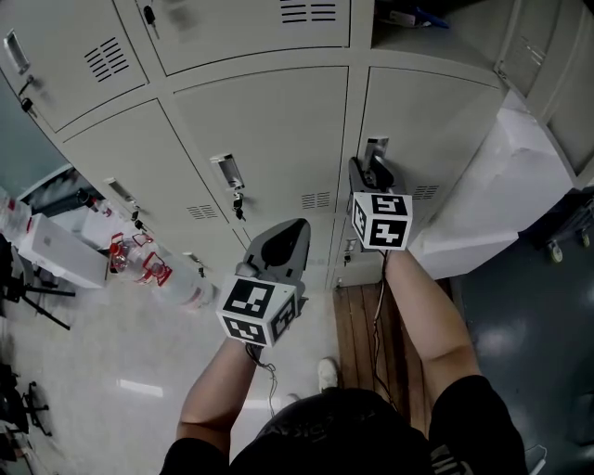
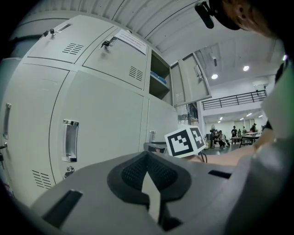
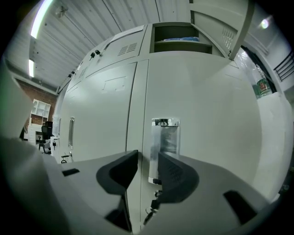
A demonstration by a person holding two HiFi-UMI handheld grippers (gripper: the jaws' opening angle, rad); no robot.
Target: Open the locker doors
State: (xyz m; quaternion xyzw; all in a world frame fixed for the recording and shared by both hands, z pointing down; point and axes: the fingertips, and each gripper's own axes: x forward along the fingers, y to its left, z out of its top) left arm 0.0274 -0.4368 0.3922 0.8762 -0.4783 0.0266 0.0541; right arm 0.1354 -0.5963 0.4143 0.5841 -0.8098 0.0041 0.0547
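Grey metal lockers fill the view. My right gripper (image 1: 369, 169) (image 3: 148, 158) is at the chrome recessed handle (image 1: 375, 147) (image 3: 166, 137) of the lower right locker door (image 1: 436, 130). Its jaws stand a little apart, the handle's left rim shows in the gap, and the right finger covers the handle's lower part. I see no pad pressing on it. That door is closed, with keys (image 3: 154, 206) hanging below the handle. My left gripper (image 1: 290, 230) (image 2: 148, 158) is shut on nothing, held back from the middle door (image 1: 269, 139), whose handle (image 1: 227, 172) (image 2: 70, 140) is untouched.
An upper right locker (image 1: 408, 19) (image 3: 181, 39) stands open with its door swung out. White sheeting (image 1: 506, 176) lies to the right. Water bottles (image 1: 139, 264) and a white box (image 1: 56, 249) sit on the floor at left. I am standing by a wooden pallet (image 1: 362, 325).
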